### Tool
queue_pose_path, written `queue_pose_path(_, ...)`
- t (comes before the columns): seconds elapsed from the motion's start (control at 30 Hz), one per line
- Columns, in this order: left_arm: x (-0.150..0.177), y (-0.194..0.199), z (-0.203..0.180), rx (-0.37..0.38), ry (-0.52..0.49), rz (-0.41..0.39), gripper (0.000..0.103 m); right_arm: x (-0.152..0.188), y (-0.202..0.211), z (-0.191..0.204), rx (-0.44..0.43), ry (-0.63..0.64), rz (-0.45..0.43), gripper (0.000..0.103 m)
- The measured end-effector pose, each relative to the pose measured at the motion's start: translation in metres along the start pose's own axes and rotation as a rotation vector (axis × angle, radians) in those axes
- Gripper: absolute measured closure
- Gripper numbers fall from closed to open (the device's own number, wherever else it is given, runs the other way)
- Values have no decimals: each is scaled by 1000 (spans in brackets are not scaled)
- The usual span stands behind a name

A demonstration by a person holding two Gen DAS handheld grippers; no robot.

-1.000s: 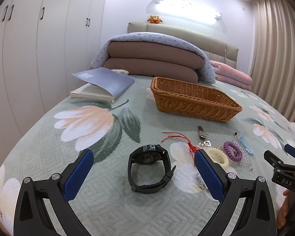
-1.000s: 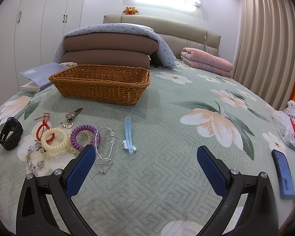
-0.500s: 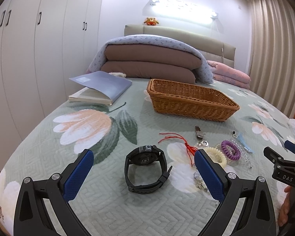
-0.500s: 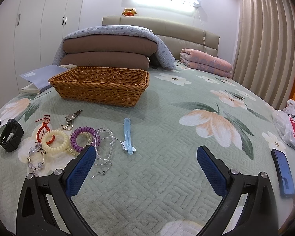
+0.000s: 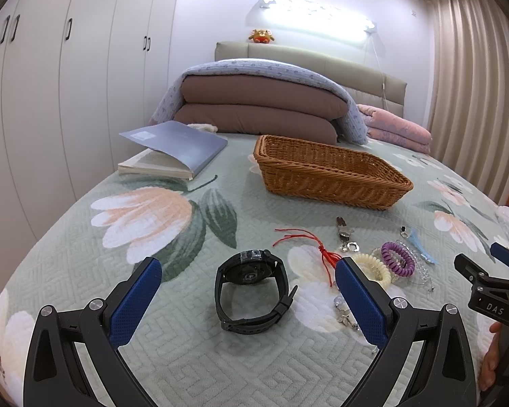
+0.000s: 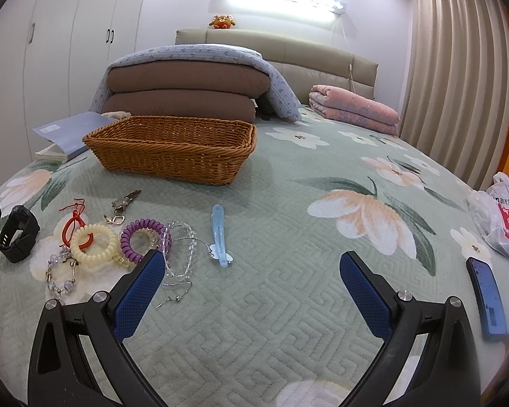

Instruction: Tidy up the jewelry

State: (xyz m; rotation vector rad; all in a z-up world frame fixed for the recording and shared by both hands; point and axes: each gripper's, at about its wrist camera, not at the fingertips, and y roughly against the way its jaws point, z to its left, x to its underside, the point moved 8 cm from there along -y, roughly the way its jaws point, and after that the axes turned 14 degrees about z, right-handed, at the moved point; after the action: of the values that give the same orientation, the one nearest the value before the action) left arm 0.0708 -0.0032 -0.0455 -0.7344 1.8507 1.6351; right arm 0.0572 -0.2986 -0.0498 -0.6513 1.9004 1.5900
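Note:
A black watch [image 5: 251, 291] lies on the green bedspread between the tips of my open, empty left gripper [image 5: 247, 288]; it also shows in the right wrist view [image 6: 18, 234]. To its right lie a red cord [image 5: 308, 240], a cream coil band [image 6: 93, 242], a purple coil band [image 6: 142, 235], clear bead bracelets [image 6: 180, 251], a metal clasp [image 6: 124, 201] and a blue hair clip [image 6: 219, 237]. A brown wicker basket [image 6: 173, 151] stands behind them. My right gripper [image 6: 251, 285] is open and empty, low over the bedspread right of the clip.
A blue book [image 5: 176, 151] lies back left. Folded brown quilts [image 5: 258, 108] and a pink blanket [image 6: 353, 108] are at the headboard. A blue phone [image 6: 487, 296] and a plastic bag [image 6: 500, 217] lie at the right bed edge.
The left wrist view has pulled back a little, so the watch sits slightly higher between the fingers. The right wrist view has barely shifted. Both grippers stay open.

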Motion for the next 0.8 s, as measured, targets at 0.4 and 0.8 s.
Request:
queue_pose_path(0.4,12,-12,23,12,-82,141,1,-4,-7,-8,-80,-40,7,11)
queue_pose_path(0.8,6,-36,43,242,65,261,17,-22,-31,-2,-117,80,120,60)
